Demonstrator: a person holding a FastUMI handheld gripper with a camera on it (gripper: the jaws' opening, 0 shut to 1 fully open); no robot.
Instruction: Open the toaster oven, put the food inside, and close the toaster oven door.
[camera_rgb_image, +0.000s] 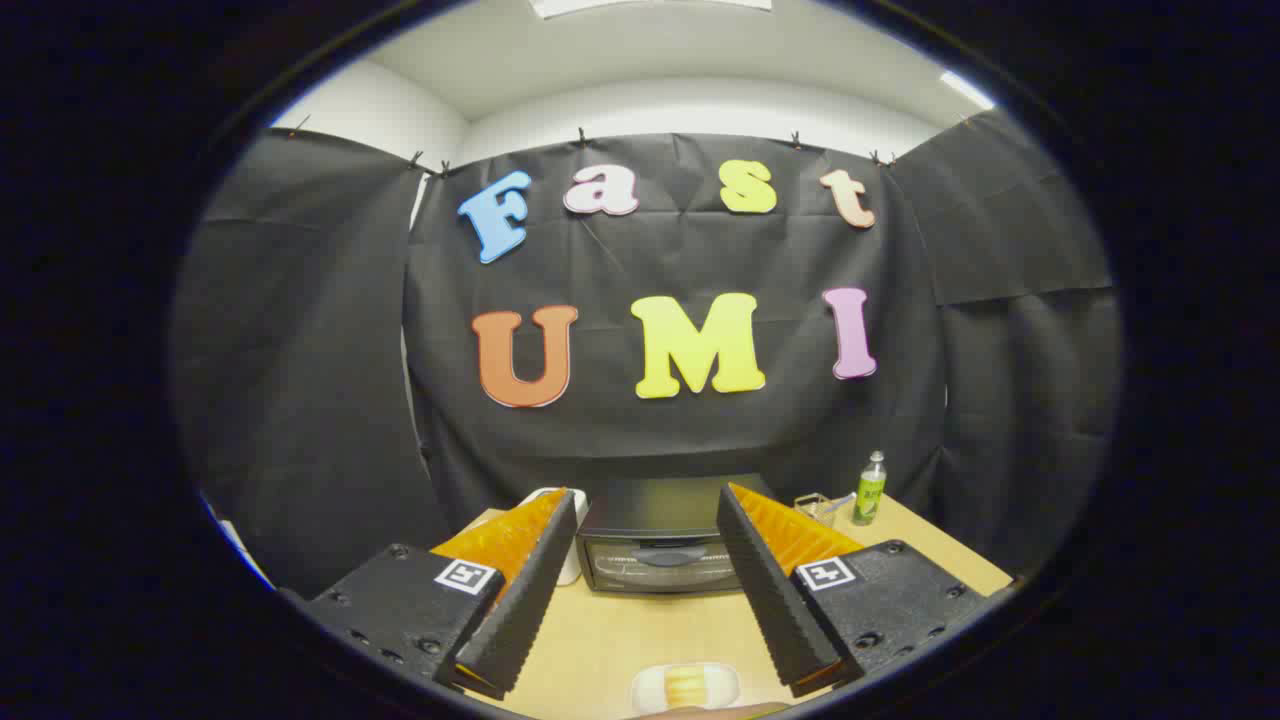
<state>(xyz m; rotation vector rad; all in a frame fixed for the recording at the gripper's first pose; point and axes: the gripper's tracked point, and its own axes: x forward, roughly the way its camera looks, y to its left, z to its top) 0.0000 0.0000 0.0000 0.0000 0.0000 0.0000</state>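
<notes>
Fingers of your gripper (647, 520) stand spread wide, gripping nothing, held level above the light wooden table (620, 640) and aimed at the black boxy toaster oven (660, 545), whose door is shut. You have bare tabletop between fingers and oven. A pale dish holding yellow food (685, 686) lies near you, between the finger bases. A green bottle (870, 488) stands right of the oven.
</notes>
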